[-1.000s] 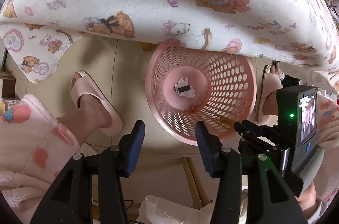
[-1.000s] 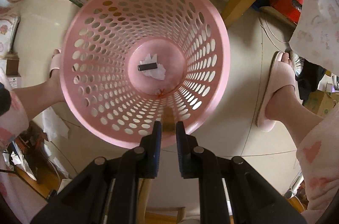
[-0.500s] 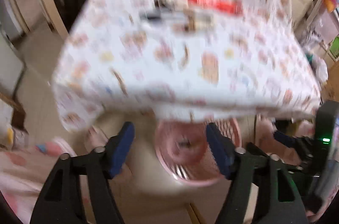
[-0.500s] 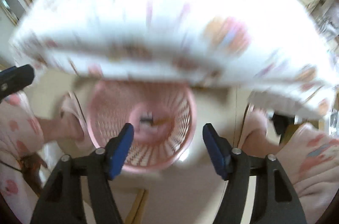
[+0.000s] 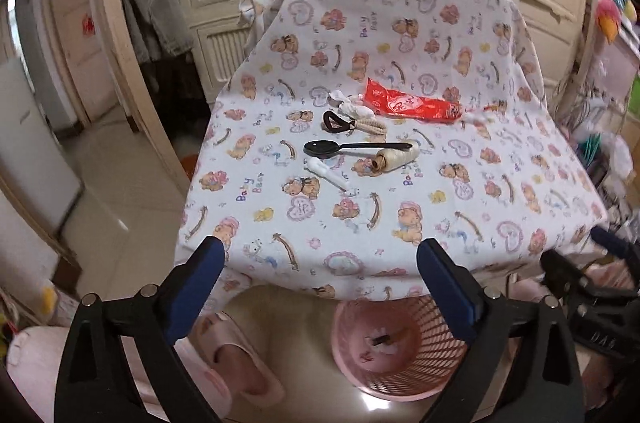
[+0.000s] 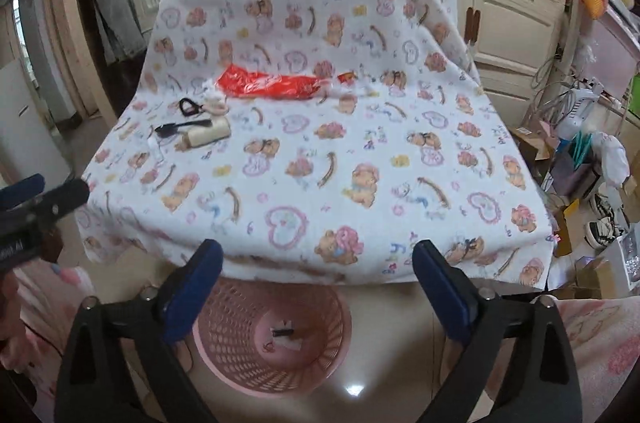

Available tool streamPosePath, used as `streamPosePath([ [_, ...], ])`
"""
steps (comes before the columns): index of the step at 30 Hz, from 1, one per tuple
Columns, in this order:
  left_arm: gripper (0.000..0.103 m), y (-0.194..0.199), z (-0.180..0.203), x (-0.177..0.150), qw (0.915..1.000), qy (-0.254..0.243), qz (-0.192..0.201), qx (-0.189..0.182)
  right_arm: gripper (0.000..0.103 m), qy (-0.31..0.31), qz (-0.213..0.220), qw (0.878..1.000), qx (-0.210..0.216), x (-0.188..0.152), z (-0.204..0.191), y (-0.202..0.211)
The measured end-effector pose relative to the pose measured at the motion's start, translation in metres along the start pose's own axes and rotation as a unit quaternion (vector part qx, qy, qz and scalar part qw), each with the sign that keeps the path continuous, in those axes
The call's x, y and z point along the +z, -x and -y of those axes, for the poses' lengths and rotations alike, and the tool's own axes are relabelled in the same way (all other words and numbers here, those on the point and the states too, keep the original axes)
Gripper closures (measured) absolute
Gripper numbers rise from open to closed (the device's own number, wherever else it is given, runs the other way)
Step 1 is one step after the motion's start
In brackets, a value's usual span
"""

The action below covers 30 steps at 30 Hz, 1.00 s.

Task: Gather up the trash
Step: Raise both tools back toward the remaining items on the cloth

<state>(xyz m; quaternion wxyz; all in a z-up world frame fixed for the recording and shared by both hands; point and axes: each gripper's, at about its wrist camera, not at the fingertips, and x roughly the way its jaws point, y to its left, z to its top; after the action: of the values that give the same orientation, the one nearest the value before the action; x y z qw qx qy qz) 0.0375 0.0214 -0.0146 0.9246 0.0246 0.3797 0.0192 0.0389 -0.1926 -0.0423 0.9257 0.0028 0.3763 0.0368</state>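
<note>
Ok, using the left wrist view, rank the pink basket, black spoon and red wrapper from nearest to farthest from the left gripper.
1. Pink basket: on the floor below the table edge, just under the left gripper, whose jaws are opening with nothing between them.
2. Black spoon: mid-table on the cloth.
3. Red wrapper: farther back, right of centre.

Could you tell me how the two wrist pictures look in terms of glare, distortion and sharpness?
Left wrist view: strong fisheye bending at the edges, a glare spot on the floor by the pink basket, and the black spoon is sharp. Right wrist view: same bending, a glare spot on the floor, and the red wrapper is slightly soft.
</note>
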Motion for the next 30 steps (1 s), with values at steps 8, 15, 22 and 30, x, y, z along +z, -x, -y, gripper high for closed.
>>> streamPosePath([
  [8,0.003,0.009,0.009,-0.002,0.9994,-0.026,0.021,-0.008,0.0,0.009,0.026,1.0,-0.001,0.002,-0.004,0.009],
  [15,0.002,0.008,0.012,-0.003,0.9993,-0.029,0.023,-0.003,0.0,0.017,0.04,0.999,0.005,0.002,-0.008,0.013],
  [22,0.002,-0.01,0.008,0.017,0.9999,-0.008,0.01,-0.011,0.0,0.015,0.047,0.999,0.008,0.007,-0.008,0.013],
  [30,0.002,-0.016,-0.022,0.075,0.999,0.012,0.024,-0.037,0.0,0.029,0.062,0.998,0.006,0.022,-0.011,0.014],
])
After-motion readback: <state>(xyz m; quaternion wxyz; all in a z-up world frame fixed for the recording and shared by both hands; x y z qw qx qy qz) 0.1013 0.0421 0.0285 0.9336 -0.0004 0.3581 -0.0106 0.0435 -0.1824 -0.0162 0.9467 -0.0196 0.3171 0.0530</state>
